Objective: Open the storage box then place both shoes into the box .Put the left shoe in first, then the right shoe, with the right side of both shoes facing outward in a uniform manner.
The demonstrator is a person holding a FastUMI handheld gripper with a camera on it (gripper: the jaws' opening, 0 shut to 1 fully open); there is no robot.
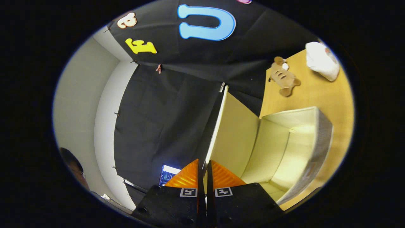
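The storage box (318,148) lies on the wooden table with its cream inside showing and a grey woven outer wall. Its lid (235,133) is swung open and stands away from the box mouth. The lid's thin free edge runs straight down between my fingers. My gripper (204,171) is shut on that edge, one finger on each face of the lid. The inside of the box, beyond the fingers, holds nothing that I can see.
A brown plush toy (284,79) and a white bag (322,60) lie on the table (326,95) beyond the box. Black cloth hangs behind the lid. A small lit screen (167,174) and part of a person's head (72,167) are off to the other side.
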